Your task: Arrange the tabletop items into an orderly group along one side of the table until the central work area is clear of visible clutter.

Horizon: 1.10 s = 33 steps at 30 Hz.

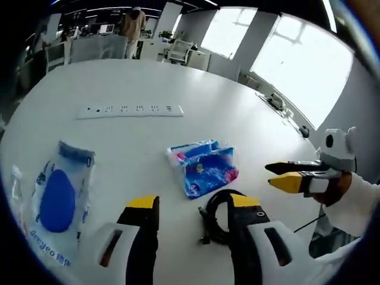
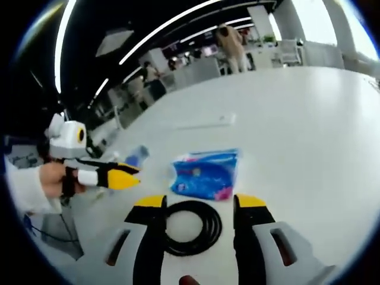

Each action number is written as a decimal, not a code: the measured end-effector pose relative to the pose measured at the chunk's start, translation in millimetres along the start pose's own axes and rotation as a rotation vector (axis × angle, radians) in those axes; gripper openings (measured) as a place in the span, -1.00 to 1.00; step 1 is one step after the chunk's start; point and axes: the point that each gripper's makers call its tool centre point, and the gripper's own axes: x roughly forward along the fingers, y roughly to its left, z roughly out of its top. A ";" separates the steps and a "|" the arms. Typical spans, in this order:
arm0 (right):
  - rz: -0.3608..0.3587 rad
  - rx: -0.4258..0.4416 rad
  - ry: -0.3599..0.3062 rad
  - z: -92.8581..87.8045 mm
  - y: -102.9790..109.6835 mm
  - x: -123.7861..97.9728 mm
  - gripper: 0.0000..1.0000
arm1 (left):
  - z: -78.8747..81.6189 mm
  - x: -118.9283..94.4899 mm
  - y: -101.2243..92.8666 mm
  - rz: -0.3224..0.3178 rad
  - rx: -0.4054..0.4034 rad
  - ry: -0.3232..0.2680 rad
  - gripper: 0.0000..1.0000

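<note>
On the white counter, we hold the right gripper with jaws open astride the black coiled cable, the left gripper likewise open; closing on the coil seems next.

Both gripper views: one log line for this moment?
left gripper: open, empty | right gripper: open, straddling black cable coil | blue tissue pack: beyond coil | power strip: far side

I note windows bright beyond the table's far edge. A person stands past that same edge by desks. Ceiling light strips run above the table.
</note>
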 end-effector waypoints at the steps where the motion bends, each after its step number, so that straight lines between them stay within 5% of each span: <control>1: -0.002 -0.009 0.009 -2.6 1.0 -1.7 -0.16 | -1.5 -5.6 0.8 -0.001 -0.007 -0.008 -0.08; 11: 0.011 -0.020 -0.008 -1.1 16.4 -11.3 -0.17 | -13.1 -34.9 11.0 0.027 -0.016 -0.029 -0.06; 33: 0.015 -0.015 0.023 -15.7 26.9 -16.8 -0.25 | -29.8 -50.3 19.3 0.051 -0.044 -0.032 -0.09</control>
